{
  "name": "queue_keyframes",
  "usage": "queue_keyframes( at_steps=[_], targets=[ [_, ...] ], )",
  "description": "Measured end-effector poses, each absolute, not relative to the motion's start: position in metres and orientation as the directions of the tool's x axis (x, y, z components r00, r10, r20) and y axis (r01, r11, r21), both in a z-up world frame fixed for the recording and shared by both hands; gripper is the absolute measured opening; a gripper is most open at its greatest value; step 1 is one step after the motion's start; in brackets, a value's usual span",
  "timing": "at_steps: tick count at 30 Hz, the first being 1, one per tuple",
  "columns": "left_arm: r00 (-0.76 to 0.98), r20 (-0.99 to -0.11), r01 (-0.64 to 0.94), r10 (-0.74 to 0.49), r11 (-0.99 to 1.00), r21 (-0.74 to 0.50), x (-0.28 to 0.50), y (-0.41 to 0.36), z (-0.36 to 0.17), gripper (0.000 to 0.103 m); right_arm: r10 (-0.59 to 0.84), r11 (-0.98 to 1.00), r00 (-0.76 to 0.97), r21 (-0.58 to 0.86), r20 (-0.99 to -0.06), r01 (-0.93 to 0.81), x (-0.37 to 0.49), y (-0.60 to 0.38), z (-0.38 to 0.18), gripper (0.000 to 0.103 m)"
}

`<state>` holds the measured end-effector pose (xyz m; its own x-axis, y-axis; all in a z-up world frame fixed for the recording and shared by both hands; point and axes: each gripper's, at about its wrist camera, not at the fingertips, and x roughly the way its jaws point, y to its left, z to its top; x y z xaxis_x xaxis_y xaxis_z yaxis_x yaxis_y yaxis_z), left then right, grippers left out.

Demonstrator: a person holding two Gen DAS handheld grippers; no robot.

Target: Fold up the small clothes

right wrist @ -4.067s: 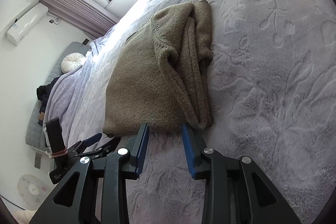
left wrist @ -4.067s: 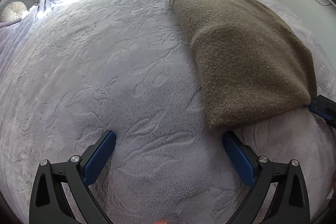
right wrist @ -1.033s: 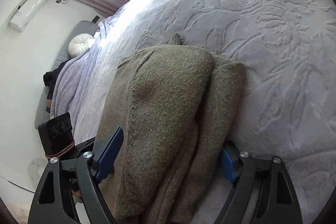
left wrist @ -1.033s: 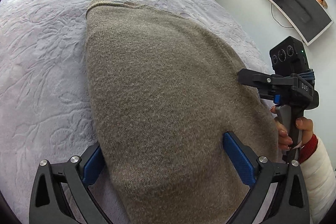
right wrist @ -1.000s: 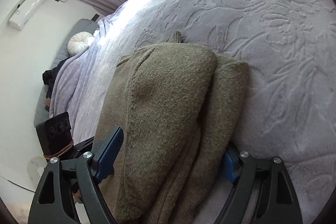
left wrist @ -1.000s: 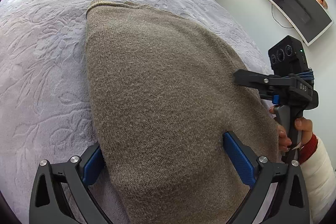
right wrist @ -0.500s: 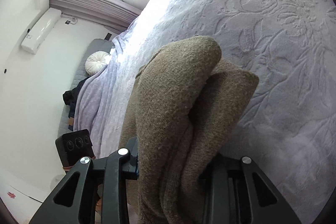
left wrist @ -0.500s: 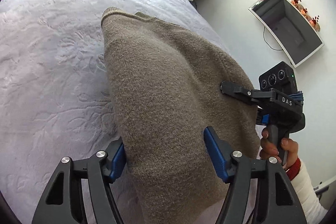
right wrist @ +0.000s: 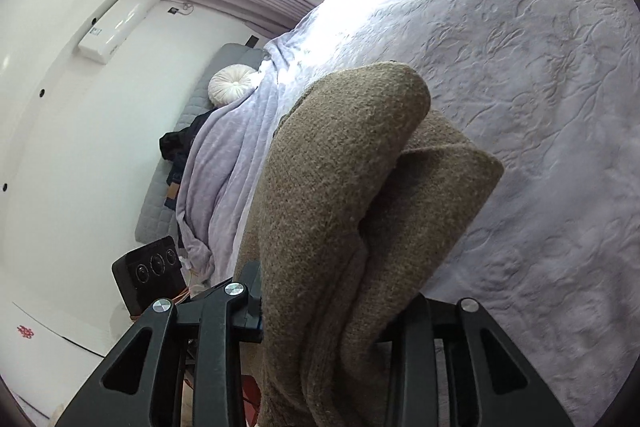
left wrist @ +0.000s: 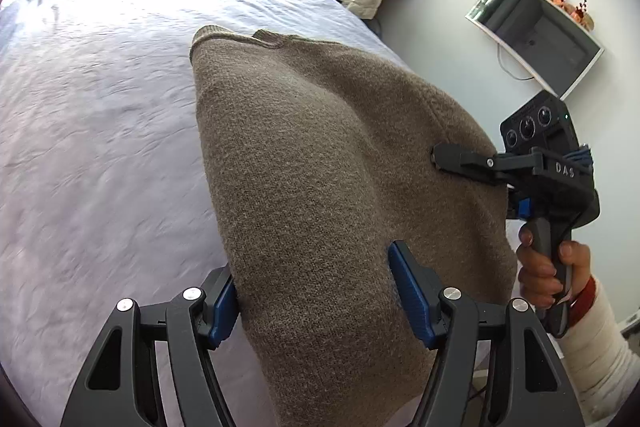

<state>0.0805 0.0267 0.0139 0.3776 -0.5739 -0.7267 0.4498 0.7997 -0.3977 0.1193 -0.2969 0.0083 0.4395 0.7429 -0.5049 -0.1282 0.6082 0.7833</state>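
I see a folded brown sweater [left wrist: 332, 187] lifted above the lilac bed [left wrist: 100, 115], only its far end near the cover. My left gripper [left wrist: 316, 307] is clamped on the sweater's near edge, blue pads pressing both sides. My right gripper [right wrist: 332, 311] squeezes the sweater's thick layered side; its pads are buried in the knit. From the left view, one right finger lies on the sweater's right side, the hand [left wrist: 548, 267] on the handle below. The sweater's lower end is cut off by the frame. A wall screen [left wrist: 536, 31] hangs right of the sweater.
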Motion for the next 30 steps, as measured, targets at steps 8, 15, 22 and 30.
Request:
queue_keyframes(
  at_steps=[8, 15, 22, 30],
  targets=[
    [0.391, -0.811, 0.316, -0.436, 0.891, -0.327, 0.04, 0.086, -0.038, 0.069, 0.756, 0.614, 0.346, 0.784, -0.555, -0.084, 0.102, -0.236, -0.062, 0.038],
    [0.467, -0.821, 0.239, -0.329, 0.941, -0.241, 0.016, 0.114, -0.054, 0.083, 0.578, 0.772, 0.389, 0.635, -0.717, 0.022, 0.077, -0.242, -0.07, 0.058],
    [0.573, -0.795, 0.186, -0.198, 0.976, -0.109, -0.017, 0.121, -0.046, 0.102, 0.419, 0.884, 0.51, 0.465, -0.751, -0.042, 0.025, -0.255, -0.012, 0.036],
    [0.556, -0.812, 0.116, -0.177, 0.984, -0.135, -0.028, 0.129, -0.048, 0.102, 0.515, 0.856, 0.466, 0.462, -0.72, -0.233, -0.003, -0.187, -0.011, 0.034]
  ],
)
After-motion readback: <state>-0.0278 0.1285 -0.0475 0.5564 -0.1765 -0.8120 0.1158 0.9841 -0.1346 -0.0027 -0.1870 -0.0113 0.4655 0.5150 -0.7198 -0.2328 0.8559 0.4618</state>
